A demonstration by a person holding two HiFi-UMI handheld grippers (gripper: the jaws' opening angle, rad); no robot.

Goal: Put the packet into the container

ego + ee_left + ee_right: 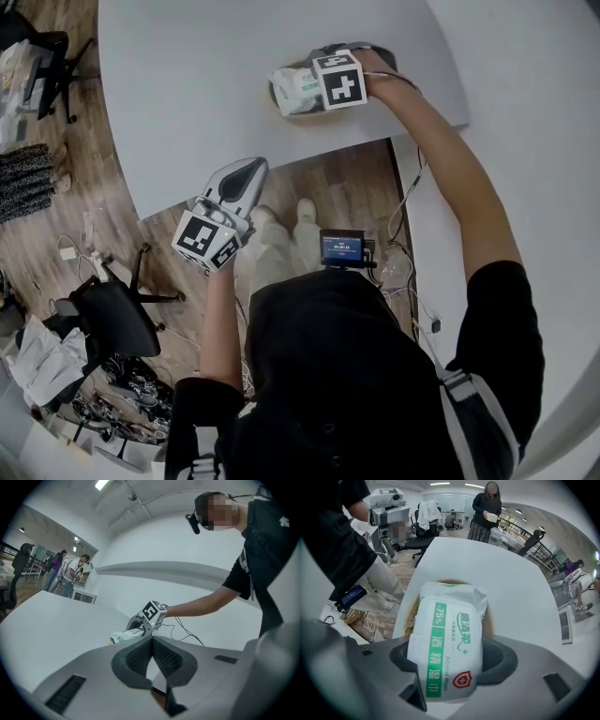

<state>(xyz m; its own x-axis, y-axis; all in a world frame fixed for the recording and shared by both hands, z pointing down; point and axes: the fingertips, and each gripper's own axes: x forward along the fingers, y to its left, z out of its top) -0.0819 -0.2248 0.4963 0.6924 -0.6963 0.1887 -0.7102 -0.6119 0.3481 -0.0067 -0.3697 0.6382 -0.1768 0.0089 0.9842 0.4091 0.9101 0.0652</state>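
Observation:
A white and green packet of wipes [447, 648] sits between the jaws of my right gripper [450, 663], which is shut on it. The packet's far end hangs over a brown round container [407, 619] near the front edge of the white table [206, 94]. In the head view the packet [295, 91] sticks out to the left of the right gripper [314, 89], and the container is mostly hidden under it. My left gripper [251, 171] hovers off the table's front edge, above the floor. Its pads meet with nothing between them [152, 644]. The left gripper view shows the right gripper [150, 616] and the packet [125, 636] from afar.
A black office chair [112, 314] and cables lie on the wooden floor at the left. A person [487, 508] stands beyond the table's far end, with others [70, 576] further back. A small screen [342, 248] hangs at my chest.

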